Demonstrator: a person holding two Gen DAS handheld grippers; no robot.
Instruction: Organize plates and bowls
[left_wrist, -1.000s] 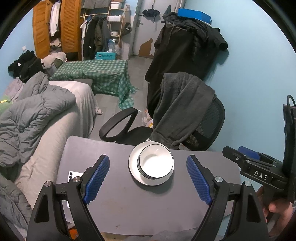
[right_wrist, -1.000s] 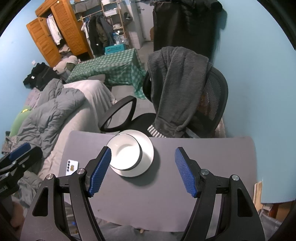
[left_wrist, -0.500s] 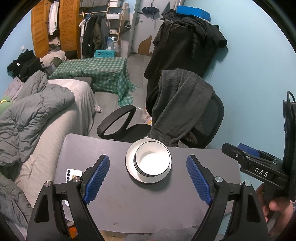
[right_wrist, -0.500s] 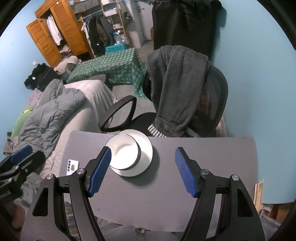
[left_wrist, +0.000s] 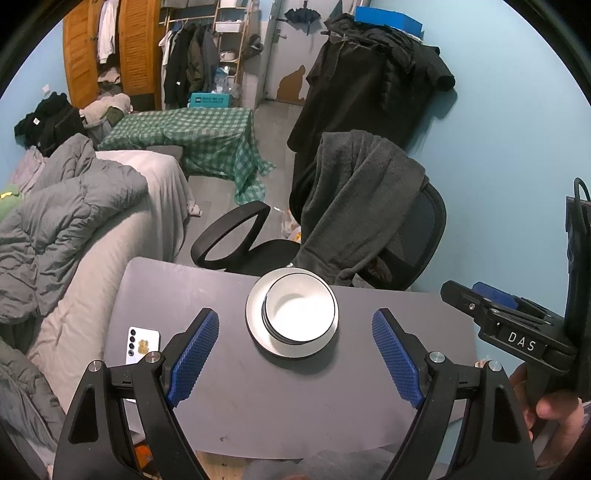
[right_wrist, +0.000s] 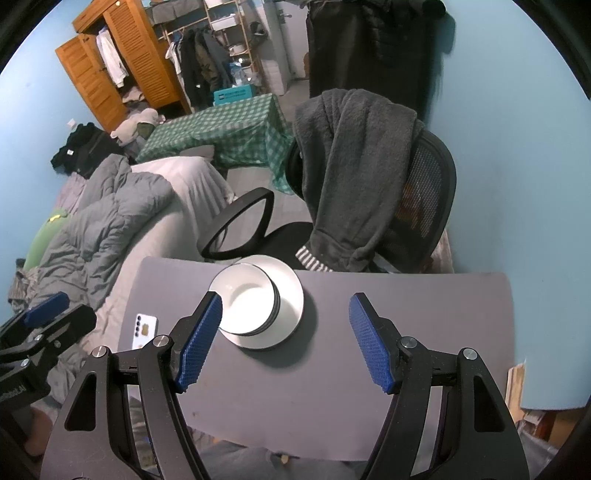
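A white bowl with a dark rim sits stacked on a white plate near the far edge of the grey table. The same bowl and plate show in the right wrist view. My left gripper hangs open above the table, nearer me than the stack, with nothing between its blue pads. Open too is my right gripper, held above the table a little to the right of the stack and touching nothing. Each gripper appears at the edge of the other's view.
A white phone lies at the table's left edge. A black office chair draped with a grey garment stands just behind the table. A bed with a grey duvet runs along the left. A blue wall lies to the right.
The left view has tilted up slightly, so the stack sits a little higher and further in the frame. Both grippers stay open in the same place.
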